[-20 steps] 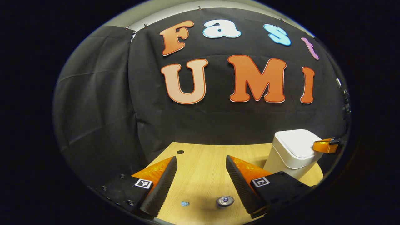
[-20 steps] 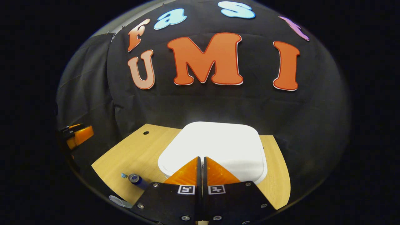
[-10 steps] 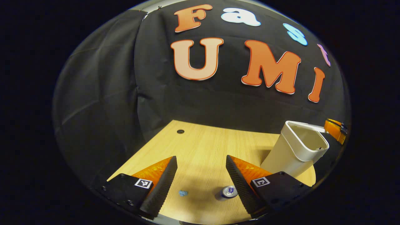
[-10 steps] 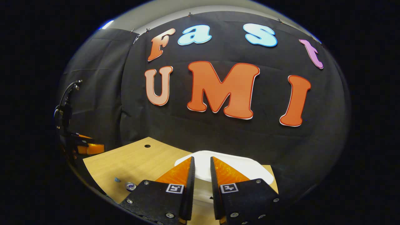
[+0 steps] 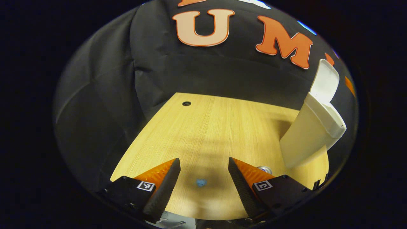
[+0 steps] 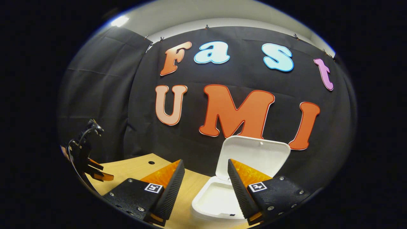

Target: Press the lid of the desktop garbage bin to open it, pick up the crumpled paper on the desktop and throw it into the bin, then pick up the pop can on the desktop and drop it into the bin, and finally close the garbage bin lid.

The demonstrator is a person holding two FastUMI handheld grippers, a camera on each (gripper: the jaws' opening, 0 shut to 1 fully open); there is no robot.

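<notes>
In the left gripper view, the left gripper (image 5: 202, 176) hangs spread and empty above the wooden desk (image 5: 216, 127), the crumpled paper (image 5: 200, 182) lying between its fingers. The pop can (image 5: 264, 169) peeks out just right. The white bin (image 5: 313, 133) stands right, lid (image 5: 324, 82) raised. In the right gripper view, the right gripper (image 6: 205, 178) hovers spread near the bin; no readable labels.

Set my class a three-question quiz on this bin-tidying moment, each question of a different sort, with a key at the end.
1. True or false: the bin lid stands raised above the open bin.
2. Which lies between the left gripper fingers in the left gripper view? A) the crumpled paper B) the pop can C) the bin
3. Fill in: the right gripper has its fingers ____.

Key: 1 true; 2 A, lying on the desk, untouched; 3 open, holding nothing.
</notes>
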